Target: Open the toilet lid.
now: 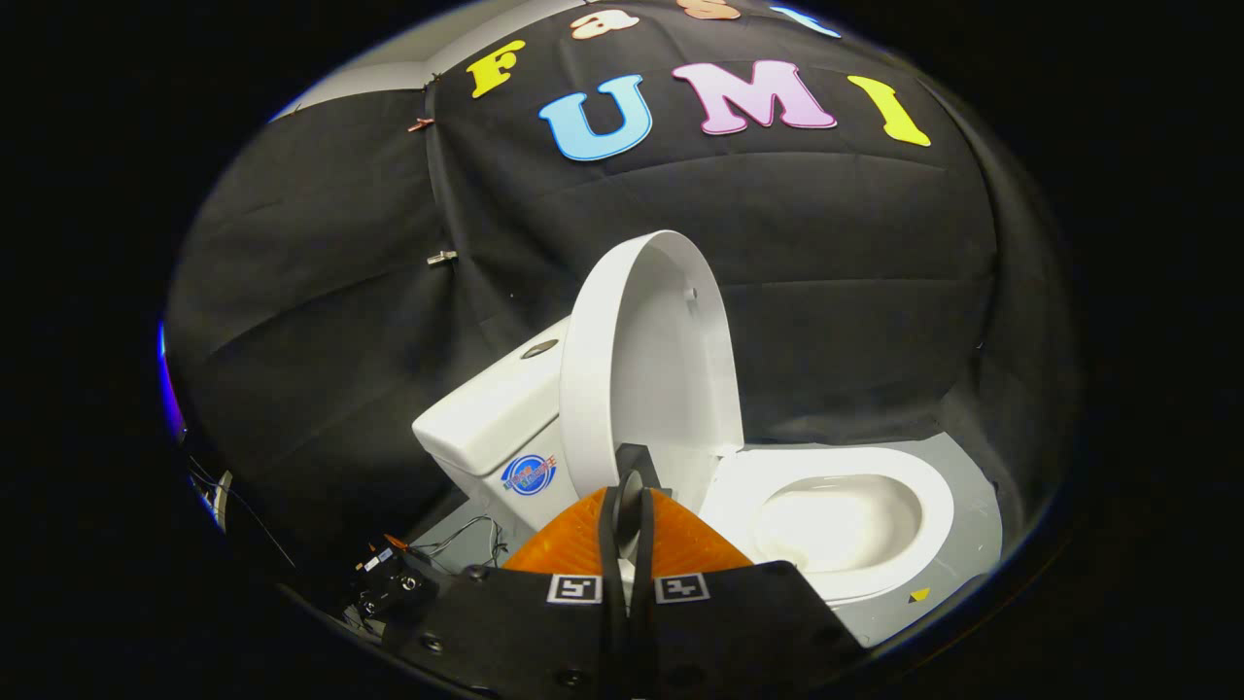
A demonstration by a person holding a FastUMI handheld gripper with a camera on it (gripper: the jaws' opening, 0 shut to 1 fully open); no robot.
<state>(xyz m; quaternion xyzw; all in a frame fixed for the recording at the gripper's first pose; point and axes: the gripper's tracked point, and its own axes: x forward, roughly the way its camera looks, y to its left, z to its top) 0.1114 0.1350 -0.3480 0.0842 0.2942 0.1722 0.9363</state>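
Toilet lid [646, 369] raised upright against tank [496, 408]; fingers [630, 510] clenched together, grasping nothing.

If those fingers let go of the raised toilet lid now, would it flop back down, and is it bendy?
The lid looks like hard, glossy plastic, so probably stiff rather than bendy. It stands almost upright beside the tank, so it may well stay up, though a nudge toward the bowl could drop it. The fingers sit nearly closed at its lower edge, and its smooth surface likely slips easily.
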